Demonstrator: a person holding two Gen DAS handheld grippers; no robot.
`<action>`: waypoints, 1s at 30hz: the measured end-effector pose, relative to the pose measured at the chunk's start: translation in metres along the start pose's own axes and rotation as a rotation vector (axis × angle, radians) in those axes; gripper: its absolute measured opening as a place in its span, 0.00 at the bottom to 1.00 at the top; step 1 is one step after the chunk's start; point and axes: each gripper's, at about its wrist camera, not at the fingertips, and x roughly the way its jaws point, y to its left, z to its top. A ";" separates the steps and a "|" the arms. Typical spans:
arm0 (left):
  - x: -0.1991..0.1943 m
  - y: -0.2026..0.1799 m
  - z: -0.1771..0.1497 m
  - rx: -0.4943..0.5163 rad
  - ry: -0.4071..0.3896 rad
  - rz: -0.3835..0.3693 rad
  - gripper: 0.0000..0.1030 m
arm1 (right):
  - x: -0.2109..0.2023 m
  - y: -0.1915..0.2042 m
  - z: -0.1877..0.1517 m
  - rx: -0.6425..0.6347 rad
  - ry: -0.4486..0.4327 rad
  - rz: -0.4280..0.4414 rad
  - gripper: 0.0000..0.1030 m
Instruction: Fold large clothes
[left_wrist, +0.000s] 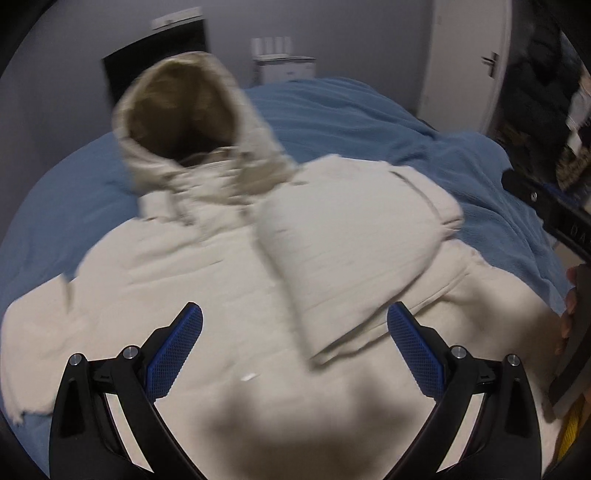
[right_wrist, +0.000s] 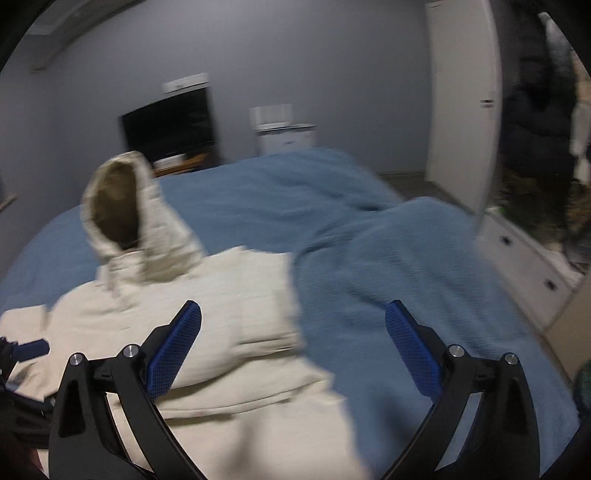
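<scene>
cream hooded coat (left_wrist: 236, 280) spread across the blue bed cover (left_wrist: 354, 110), hood (left_wrist: 177, 122) standing up at the far end, one sleeve (left_wrist: 354, 236) already laid slantwise over the chest, the opposite sleeve (left_wrist: 40, 332) trailing flat toward the near edge of the bed. left tongs (left_wrist: 294, 354) spread wide above the lower body of the coat, gripping nothing; right tongs (right_wrist: 293, 349) equally wide, empty, hanging over the coat's side edge where cream meets blue. likely next: bringing in the loose sleeve to match the folded one. best done by pinching near the cuff rather than mid-sleeve, taking all padded layers between the pads, lifting just free of the body, carrying across toward the far shoulder, laying down flat before letting go. worth pinning the folded sleeve with the other tongs, since bulky quilting tends to spring back. hood probably better tucked down afterward, before halving the body. frames blurred, so seams and cuffs hard to place exactly.
</scene>
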 end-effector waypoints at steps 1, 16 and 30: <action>0.009 -0.014 0.003 0.024 -0.007 -0.023 0.94 | 0.003 -0.008 0.000 0.013 -0.003 -0.037 0.93; 0.086 -0.091 0.014 0.259 0.041 0.005 0.30 | 0.030 -0.054 -0.012 0.240 -0.012 -0.025 0.93; -0.039 0.078 -0.027 -0.173 -0.061 0.016 0.03 | 0.010 -0.013 -0.015 0.053 -0.121 -0.046 0.93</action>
